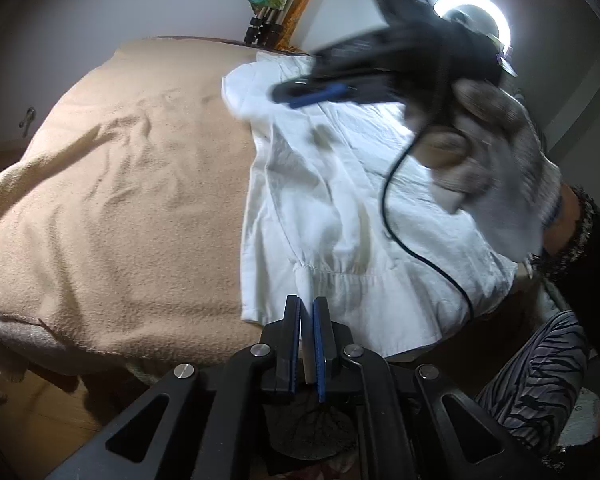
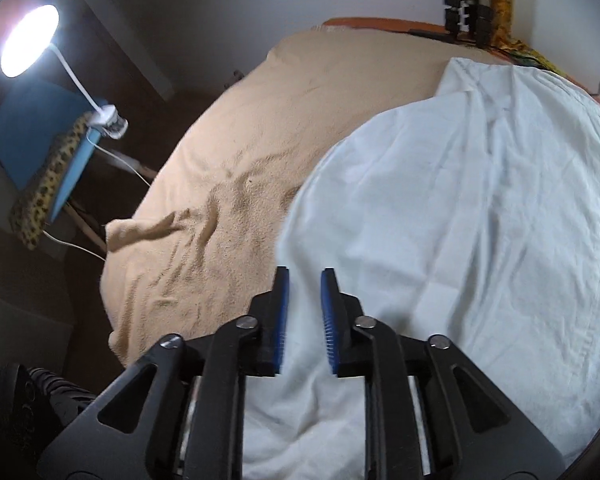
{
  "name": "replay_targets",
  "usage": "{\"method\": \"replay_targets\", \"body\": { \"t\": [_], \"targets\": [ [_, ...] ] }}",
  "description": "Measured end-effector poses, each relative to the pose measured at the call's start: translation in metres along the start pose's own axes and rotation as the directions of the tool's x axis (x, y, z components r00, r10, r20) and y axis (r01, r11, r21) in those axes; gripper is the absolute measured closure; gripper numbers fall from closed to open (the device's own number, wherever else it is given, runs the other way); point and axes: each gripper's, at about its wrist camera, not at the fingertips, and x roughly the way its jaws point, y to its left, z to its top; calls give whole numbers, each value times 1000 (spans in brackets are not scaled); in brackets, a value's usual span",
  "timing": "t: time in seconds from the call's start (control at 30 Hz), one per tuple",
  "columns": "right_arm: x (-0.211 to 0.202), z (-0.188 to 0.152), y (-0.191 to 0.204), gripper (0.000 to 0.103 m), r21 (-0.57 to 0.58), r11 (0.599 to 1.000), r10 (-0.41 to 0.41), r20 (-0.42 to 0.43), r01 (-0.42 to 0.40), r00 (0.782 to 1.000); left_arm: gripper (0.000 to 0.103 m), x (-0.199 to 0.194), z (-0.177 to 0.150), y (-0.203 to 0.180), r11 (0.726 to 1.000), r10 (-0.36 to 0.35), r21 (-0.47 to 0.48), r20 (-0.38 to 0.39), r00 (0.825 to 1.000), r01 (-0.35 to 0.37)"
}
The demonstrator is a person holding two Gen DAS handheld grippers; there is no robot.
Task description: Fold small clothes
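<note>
- The white garment (image 1: 340, 208) lies spread and creased on the beige blanket (image 1: 120, 184) that covers the worktop; its gathered waist seam sits just ahead of the left fingers, and the rest runs away from them towards the far edge.
- The left gripper (image 1: 307, 312) has its fingers together, clamped on a narrow pleat of the white cloth at the near hem; white fabric shows between the blue pads.
- The right gripper (image 2: 305, 292) has its fingers apart, with a clear gap between the pads. The garment lies beneath and beyond them, and I cannot see either pad pressing on it.
- In the left wrist view the right gripper shows blurred above the far part of the garment, carried by a gloved hand (image 1: 492, 148) with a black cable (image 1: 396, 200) trailing across the cloth.
- Progress, as I judge it: early. One long side looks turned over along the edge beside the blanket, but the garment is otherwise wide and loose; no neat, compact fold shows yet, so most of the folding is left.
- Further out, a bright lamp (image 2: 30, 40) stands beyond the blanket's left side.
- No brand, label or readable writing is visible on the garment, the grippers or anything around them.
</note>
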Motion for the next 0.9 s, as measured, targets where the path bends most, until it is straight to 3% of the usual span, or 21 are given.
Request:
{"method": "replay_targets", "body": {
  "t": [0.07, 0.13, 0.2, 0.3, 0.37, 0.4, 0.5, 0.63, 0.7, 0.77, 0.8, 0.9],
  "targets": [
    [-6, -10, -10, 82, 10, 999, 36, -18, -35, 999, 101, 1, -2, 5, 1000, -7, -25, -13, 1000, 7],
    [-6, -24, -17, 82, -2, 1000, 20, -51, -20, 998, 98, -1, -1, 7, 1000, 1, -31, -4, 1000, -1],
    [-4, -38, -23, 82, -17, 1000, -15, -82, 13, 997, 71, -7, 0, 4, 999, 28, -31, 37, 999, -27],
    [-2, -55, -30, 82, -24, 999, -32, -98, 30, 995, 61, -11, 3, 7, 996, 61, -64, 78, 995, -56],
    [-4, -58, -28, 82, -43, 998, -51, -101, 47, 994, 48, -7, 5, 16, 991, 83, -107, 63, 995, -76],
    [-5, -58, -26, 82, -48, 997, -57, -110, 52, 992, 47, -5, 6, 20, 989, 90, -121, 53, 995, -83],
    [-17, -50, -21, 81, -41, 999, -32, -105, 28, 994, 48, 5, 7, 24, 988, 67, -140, 22, 998, -63],
    [-39, -24, -12, 62, -24, 1000, -7, -42, 6, 999, 53, 8, 6, 18, 992, 65, -105, 23, 998, -63],
    [-39, -10, 0, 60, -44, 999, -14, -30, 13, 999, 69, 11, 4, 16, 993, 62, -98, 17, 998, -60],
    [-33, 5, 12, 54, -61, 997, -46, -17, 45, 999, 77, 12, 4, 16, 995, 52, -91, 16, 998, -51],
    [-27, 12, 17, 53, -67, 996, -60, -17, 59, 998, 86, 13, 4, 17, 995, 33, -94, 11, 999, -32],
    [-2, 35, 28, 53, -66, 994, -93, -42, 90, 995, 99, 18, 7, 21, 991, -38, -125, 5, 999, 38]
  ]
}}
